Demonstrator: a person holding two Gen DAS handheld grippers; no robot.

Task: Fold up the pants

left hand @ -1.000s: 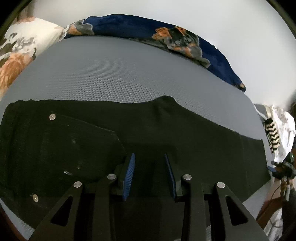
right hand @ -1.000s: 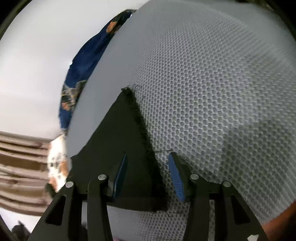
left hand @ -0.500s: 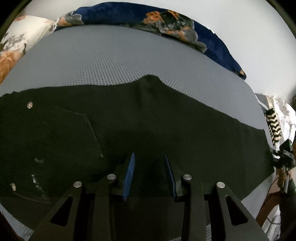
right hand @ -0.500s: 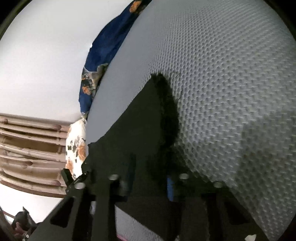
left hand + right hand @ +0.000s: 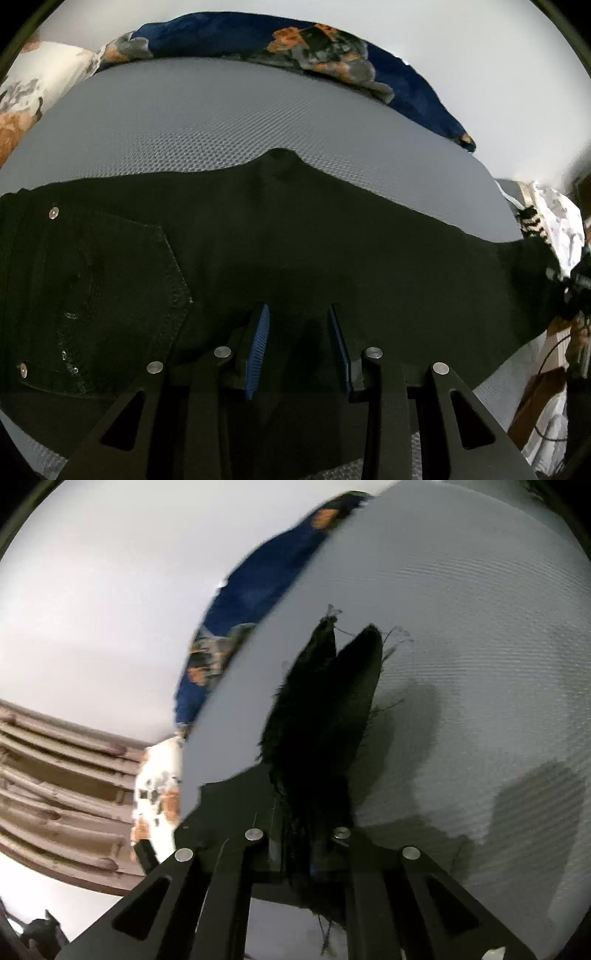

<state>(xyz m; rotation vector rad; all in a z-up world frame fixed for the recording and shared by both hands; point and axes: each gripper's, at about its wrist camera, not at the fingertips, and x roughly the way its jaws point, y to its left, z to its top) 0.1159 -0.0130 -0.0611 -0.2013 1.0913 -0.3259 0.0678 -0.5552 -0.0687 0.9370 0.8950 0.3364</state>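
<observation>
black pants (image 5: 295, 236) lie flat across the grey mesh mattress (image 5: 229, 125), waist end to the left of the left wrist view with the back pocket (image 5: 110, 291) and its rivets showing, leg running off to the right edge. left gripper (image 5: 298, 338) sits low over the mid section, blue pads (image 5: 258, 343) apart with dark cloth between them; whether the pads actually press on the fabric can't be told from this view (it's black on black down there).

right gripper (image 5: 295, 853) has just been closing and is now clenched on the hem end of the pants (image 5: 325, 716). the frayed cuff stands up out of the jaws in two pointed flaps, loose threads sticking out, lifted off the mattress (image 5: 461, 635) and throwing a shadow on the mesh. right view is motion-blurred.

background: blue floral blanket (image 5: 288, 40) bunched along the far edge of the mattress, white floral pillow (image 5: 33, 81) at the far left corner, slatted wooden frame (image 5: 55, 775) beyond the bed in the right view.
</observation>
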